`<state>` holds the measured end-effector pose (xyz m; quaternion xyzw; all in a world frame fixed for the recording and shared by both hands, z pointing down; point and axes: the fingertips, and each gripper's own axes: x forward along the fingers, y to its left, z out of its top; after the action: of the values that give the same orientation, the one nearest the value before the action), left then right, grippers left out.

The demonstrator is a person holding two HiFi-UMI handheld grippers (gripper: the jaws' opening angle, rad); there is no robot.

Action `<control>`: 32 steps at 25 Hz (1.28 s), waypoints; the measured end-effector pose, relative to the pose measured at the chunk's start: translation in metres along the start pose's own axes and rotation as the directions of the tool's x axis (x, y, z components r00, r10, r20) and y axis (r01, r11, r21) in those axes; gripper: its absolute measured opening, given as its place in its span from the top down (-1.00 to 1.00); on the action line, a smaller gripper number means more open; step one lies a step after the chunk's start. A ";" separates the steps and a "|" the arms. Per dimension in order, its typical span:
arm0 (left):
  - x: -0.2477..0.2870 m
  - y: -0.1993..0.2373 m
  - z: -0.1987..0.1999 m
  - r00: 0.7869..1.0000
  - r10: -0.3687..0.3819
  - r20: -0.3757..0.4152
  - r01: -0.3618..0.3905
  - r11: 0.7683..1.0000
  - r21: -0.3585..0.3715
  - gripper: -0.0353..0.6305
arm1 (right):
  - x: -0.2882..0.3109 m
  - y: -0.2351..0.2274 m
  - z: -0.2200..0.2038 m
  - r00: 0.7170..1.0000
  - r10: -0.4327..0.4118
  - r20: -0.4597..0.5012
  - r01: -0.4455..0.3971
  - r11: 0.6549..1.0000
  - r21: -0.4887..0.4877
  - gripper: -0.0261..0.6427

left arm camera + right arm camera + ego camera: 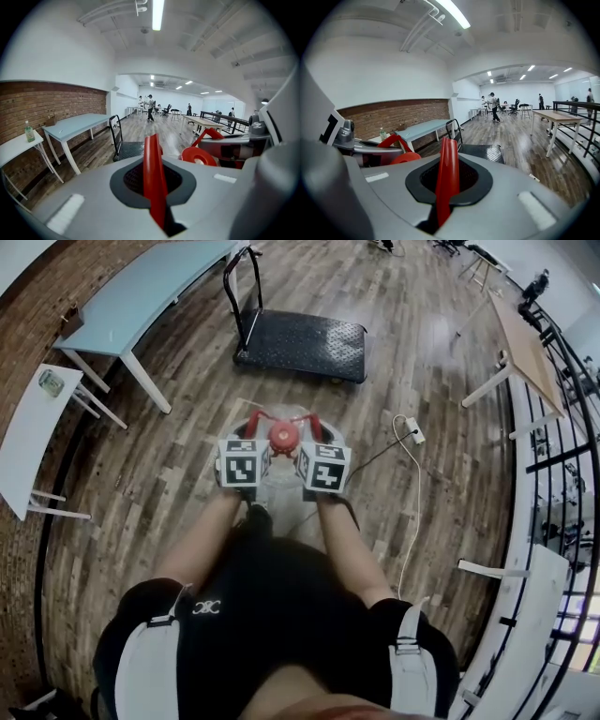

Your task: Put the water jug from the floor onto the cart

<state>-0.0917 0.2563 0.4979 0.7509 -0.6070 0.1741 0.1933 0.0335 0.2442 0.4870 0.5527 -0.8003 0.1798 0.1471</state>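
The clear water jug (292, 414) with a red cap (284, 435) hangs in front of the person, held by its two red handles. My left gripper (249, 441) is shut on the left red handle (153, 173), and my right gripper (319, 444) is shut on the right red handle (447, 173). In the left gripper view the cap (199, 157) sits to the right, and in the right gripper view the cap (406, 158) is to the left. The black flat cart (305, 341) with its upright push bar stands ahead on the wood floor, also seen as the cart (130, 149) and the cart (483, 152).
A light blue table (141, 292) and a white table (28, 427) line the brick wall at left. A wooden table (525, 345) and a black railing (567, 399) are at right. A white power strip (415, 435) with its cable lies on the floor. People stand far off.
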 end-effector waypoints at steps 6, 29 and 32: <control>0.061 0.028 0.028 1.000 0.003 -0.031 -0.002 1.000 0.029 0.88 | 0.067 -0.011 0.018 0.999 -0.005 -0.032 0.005 1.000 0.007 0.85; 0.241 0.094 0.118 0.992 -0.103 -0.075 0.112 0.987 0.118 0.88 | 0.246 -0.058 0.094 0.994 -0.097 -0.052 0.101 0.991 0.084 0.84; 0.256 0.096 0.124 0.991 -0.106 -0.077 0.115 0.985 0.126 0.88 | 0.261 -0.064 0.098 0.994 -0.099 -0.054 0.104 0.990 0.097 0.84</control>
<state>-0.1307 -0.0405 0.5251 0.7879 -0.5447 0.2284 0.1742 -0.0006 -0.0380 0.5208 0.5947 -0.7575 0.2250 0.1479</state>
